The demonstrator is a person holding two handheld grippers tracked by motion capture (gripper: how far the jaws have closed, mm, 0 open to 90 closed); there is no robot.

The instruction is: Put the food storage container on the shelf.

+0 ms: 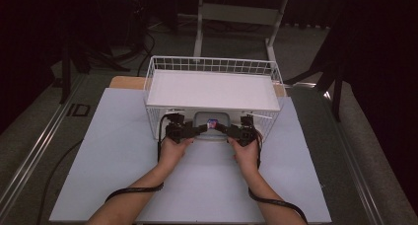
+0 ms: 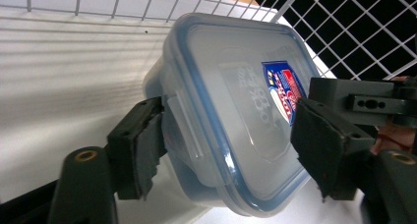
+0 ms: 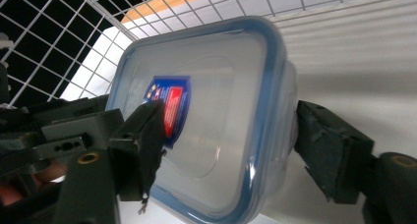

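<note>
both the left gripper [image 1: 199,130] and right gripper [image 1: 223,129] pinch the clear, blue-rimmed plastic container [image 1: 212,124] under the white wire basket [image 1: 212,89].

Between the matt black jaws, the container [image 2: 231,116] is smooth, glossy clear plastic (blue seal, shiny printed label [image 2: 282,89]). Beyond them, the basket [image 1: 212,64] is white-coated wire; the counter [image 1: 123,151] looks matt.

The container's [image 1: 212,125] far end sits hidden under the basket's shelf [image 1: 212,89], its label probably too small to read.
</note>
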